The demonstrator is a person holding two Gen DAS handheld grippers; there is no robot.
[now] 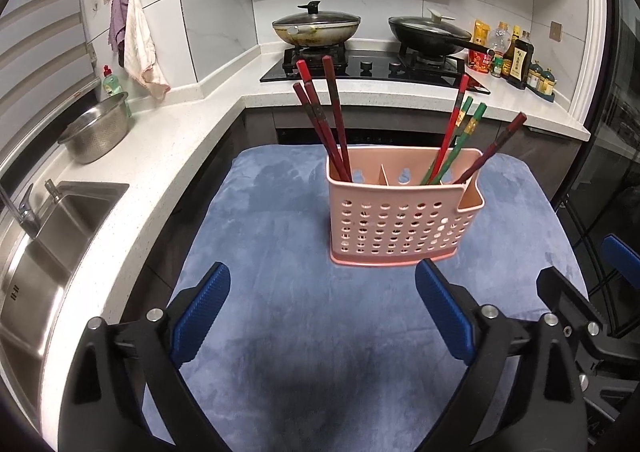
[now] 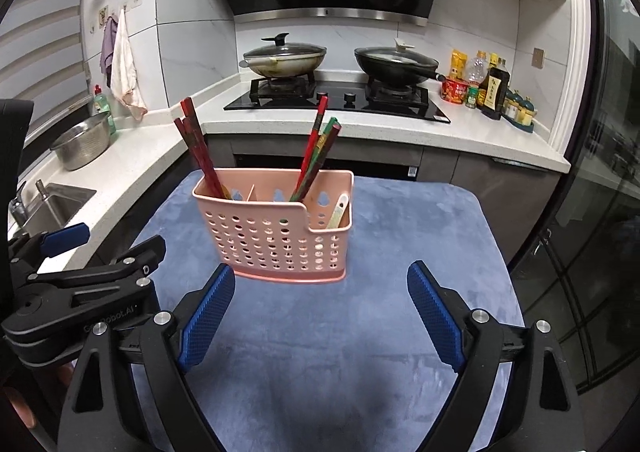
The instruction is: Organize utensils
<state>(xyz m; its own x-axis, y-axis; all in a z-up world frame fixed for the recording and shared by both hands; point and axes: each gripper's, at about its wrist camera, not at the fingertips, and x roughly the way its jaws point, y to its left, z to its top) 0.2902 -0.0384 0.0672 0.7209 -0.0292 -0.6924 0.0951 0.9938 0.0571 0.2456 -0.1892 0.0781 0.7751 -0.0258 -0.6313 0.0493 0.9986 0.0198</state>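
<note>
A pink perforated utensil basket (image 1: 400,224) stands upright on a blue cloth-covered table (image 1: 288,352); it also shows in the right wrist view (image 2: 276,236). Red chopsticks (image 1: 324,120) lean in its left compartment. Red and green chopsticks (image 1: 456,140) lean in its right part. A pale spoon handle (image 2: 338,212) sits in the low right corner pocket. My left gripper (image 1: 322,316) is open and empty, just in front of the basket. My right gripper (image 2: 320,320) is open and empty, also in front of the basket. The left gripper shows at the left of the right wrist view (image 2: 68,248).
A white counter (image 1: 160,156) wraps around the left and back. It holds a sink (image 1: 44,248), a steel colander (image 1: 96,132), and a stove with two lidded pans (image 1: 316,26). Sauce bottles (image 1: 516,56) stand at the back right. A glass door (image 2: 600,212) is on the right.
</note>
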